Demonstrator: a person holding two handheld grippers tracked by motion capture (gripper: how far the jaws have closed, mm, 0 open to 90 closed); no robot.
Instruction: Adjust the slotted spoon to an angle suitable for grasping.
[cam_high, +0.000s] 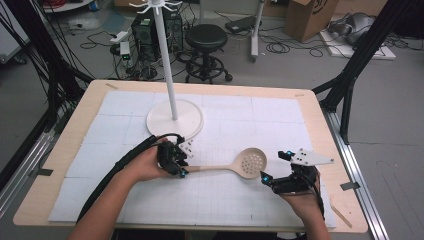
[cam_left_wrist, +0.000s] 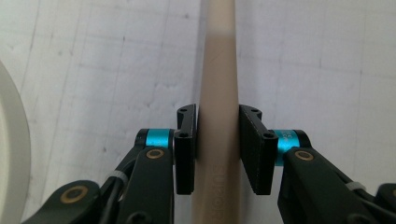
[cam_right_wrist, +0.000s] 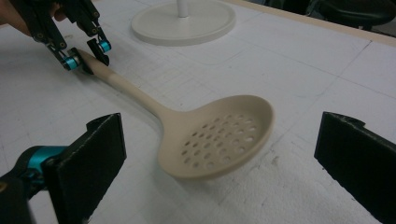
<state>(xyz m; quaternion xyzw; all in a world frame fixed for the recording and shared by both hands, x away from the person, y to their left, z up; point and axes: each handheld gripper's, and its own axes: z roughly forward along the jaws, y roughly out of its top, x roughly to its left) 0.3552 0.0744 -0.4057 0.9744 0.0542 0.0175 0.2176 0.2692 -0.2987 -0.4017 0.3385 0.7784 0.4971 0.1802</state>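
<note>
Slotted spoon: handle clamped in left gripper, lifted clear of mat; right gripper wide open, empty; hanging on rack outstanding

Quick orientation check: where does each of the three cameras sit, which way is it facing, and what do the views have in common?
High view: above the person's side, looking forward and down on the table; both forearms, left gripper and right gripper show.
Left gripper view: rides the left gripper, looking down along the slotted spoon handle clamped between its jaws.
Right gripper view: rides the right gripper, looking low across the table; its jaws stand wide open.
Shared: the right gripper view and high view both show the spoon, the left gripper and the white stand base.
</note>
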